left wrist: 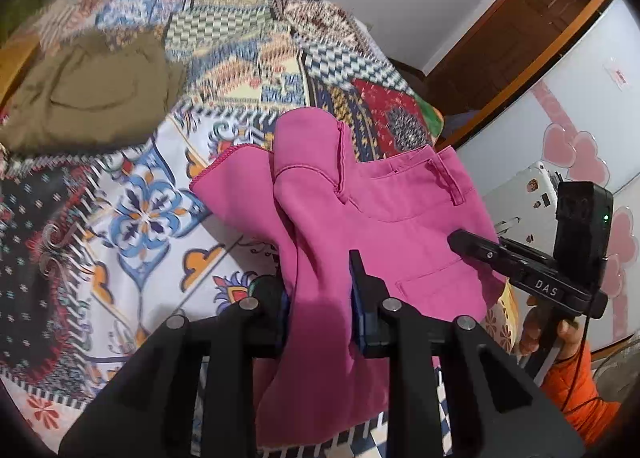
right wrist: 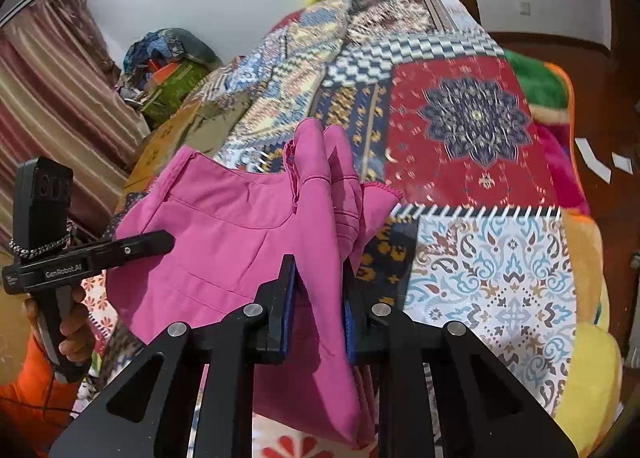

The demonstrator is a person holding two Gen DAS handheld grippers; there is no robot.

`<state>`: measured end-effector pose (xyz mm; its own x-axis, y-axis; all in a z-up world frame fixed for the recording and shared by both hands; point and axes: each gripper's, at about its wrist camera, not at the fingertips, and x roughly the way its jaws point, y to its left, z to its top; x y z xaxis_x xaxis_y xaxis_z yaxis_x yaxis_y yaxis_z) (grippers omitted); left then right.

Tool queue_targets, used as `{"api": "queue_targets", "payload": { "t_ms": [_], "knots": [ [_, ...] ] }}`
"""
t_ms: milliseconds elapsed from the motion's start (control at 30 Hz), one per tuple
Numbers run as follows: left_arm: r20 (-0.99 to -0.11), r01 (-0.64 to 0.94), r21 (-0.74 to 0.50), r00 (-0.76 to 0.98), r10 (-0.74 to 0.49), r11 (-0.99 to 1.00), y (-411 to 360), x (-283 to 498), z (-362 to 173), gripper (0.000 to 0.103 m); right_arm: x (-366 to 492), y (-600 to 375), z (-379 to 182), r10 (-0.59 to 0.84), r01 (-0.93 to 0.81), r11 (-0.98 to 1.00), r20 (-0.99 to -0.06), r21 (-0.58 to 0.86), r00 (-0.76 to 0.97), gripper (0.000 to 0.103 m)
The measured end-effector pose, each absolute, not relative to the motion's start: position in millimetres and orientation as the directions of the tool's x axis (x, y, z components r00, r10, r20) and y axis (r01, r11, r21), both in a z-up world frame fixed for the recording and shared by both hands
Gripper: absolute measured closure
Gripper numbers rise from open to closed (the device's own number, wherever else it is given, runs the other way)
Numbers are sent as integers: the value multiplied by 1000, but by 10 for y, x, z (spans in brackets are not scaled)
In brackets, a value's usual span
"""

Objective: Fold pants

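Note:
The pink pants hang lifted above the patterned bedspread, stretched between both grippers. My left gripper is shut on a bunched fold of the pink pants, with cloth draping down between its fingers. My right gripper is shut on another bunched part of the pants. The waistband, a belt loop and a pocket seam show between the grippers. Each gripper appears in the other's view, at the right edge in the left wrist view and at the left edge in the right wrist view.
Olive-brown pants lie on the bed at the far left. A white fridge with pink hearts and a wooden door frame stand to the right. A striped curtain and piled bags are left of the bed.

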<state>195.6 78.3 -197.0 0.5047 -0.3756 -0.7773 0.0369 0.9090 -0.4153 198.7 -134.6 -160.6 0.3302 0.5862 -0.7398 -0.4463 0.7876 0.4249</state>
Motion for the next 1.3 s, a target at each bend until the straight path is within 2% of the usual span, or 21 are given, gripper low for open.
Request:
{"api": "queue_targets", "payload": {
  "t_ms": [467,733,1033,1300],
  "knots": [
    [-678,30,-349,682,-274,937,1500,1677,-1058,78,2011,-608,-828,651,-574,729,-636,373,414,86],
    [-613,-21,-383,753,-237,923,2319,1783,-699,78,2239,38,-536,714,-641,671,-559,374,421,86],
    [-616,-80,-319,775,-143,944,3023,2162,-694,78,2683,808,-595,749,-673,631,-530,387,397,86],
    [-664,-116,-300,738,-120,947,3579,2758,-1153,78,3063,1306,-994,736,-645,644,-564,412,374,86]
  ]
}}
